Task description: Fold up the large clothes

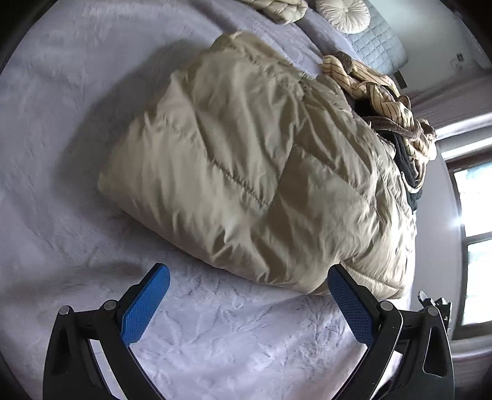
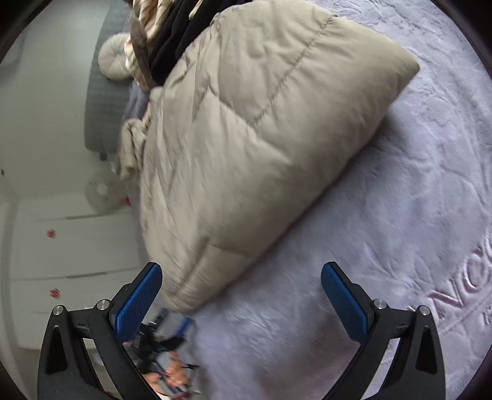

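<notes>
Folded beige coat (image 1: 246, 172) on the bed (image 1: 61, 123).
Left gripper (image 1: 249, 295) and right gripper (image 2: 241, 292) hover at its near edge, jaws wide, holding nothing.

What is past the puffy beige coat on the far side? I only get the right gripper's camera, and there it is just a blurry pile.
Observer: From the left camera, a cream striped garment lies bunched on dark clothes, right against the beige coat.
Operator: Is the other gripper holding anything?
Observer: No. The left gripper is open, its blue pads apart above the lavender blanket, short of the coat's near edge.
Operator: Anything else up there?
Observer: A round pleated cushion near a quilted grey headboard, and a bright window off to the side.
</notes>
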### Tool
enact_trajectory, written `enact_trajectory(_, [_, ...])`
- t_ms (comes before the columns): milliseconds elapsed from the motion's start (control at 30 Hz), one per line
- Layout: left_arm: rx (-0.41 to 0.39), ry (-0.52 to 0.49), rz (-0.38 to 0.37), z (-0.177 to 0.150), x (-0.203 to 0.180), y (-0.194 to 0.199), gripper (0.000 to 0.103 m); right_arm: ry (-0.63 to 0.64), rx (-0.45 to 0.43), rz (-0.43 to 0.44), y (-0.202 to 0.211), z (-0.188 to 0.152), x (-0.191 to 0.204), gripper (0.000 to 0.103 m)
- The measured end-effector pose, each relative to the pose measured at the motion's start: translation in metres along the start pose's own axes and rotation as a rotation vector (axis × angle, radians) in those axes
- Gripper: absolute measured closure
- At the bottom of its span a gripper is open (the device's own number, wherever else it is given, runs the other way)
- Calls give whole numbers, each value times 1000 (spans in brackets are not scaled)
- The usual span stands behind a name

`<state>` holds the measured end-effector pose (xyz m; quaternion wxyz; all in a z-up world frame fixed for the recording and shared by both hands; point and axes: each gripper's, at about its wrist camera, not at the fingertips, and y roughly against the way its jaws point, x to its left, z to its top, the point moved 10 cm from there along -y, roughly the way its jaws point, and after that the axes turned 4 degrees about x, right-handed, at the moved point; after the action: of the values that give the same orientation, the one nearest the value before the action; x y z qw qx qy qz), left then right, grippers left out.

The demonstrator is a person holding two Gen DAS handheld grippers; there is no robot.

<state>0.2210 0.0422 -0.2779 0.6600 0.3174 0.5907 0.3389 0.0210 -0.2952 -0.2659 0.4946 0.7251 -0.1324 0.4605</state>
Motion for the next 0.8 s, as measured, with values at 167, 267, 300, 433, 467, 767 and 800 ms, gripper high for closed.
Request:
enact_trajectory(167, [22, 11, -38, 12, -5, -17, 0, -17, -21, 72, -1, 15, 4, 0])
enact_trajectory(267, [11, 4, -40, 29, -10, -22, 0, -32, -23, 108, -6, 25, 6, 0])
enact_trajectory(300, [6, 10, -51, 34, -12, -24, 0, -37, -22, 126, -8, 28, 8, 0])
enact_trajectory(433, [-2, 44, -55, 49, -11, -34, 0, -43, -12, 177, -22, 44, 13, 0])
enact_trajectory(467, [-6, 55, -54, 53, -10, -38, 0, -44, -9, 192, -27, 47, 14, 0])
enact_trajectory(767, [-69, 113, -8, 70, -6, -54, 20, -75, -30, 235, -44, 64, 14, 2])
enact_trajectory(800, [-83, 97, -3, 71, -9, -50, 31, -79, -29, 239, -42, 63, 15, 6])
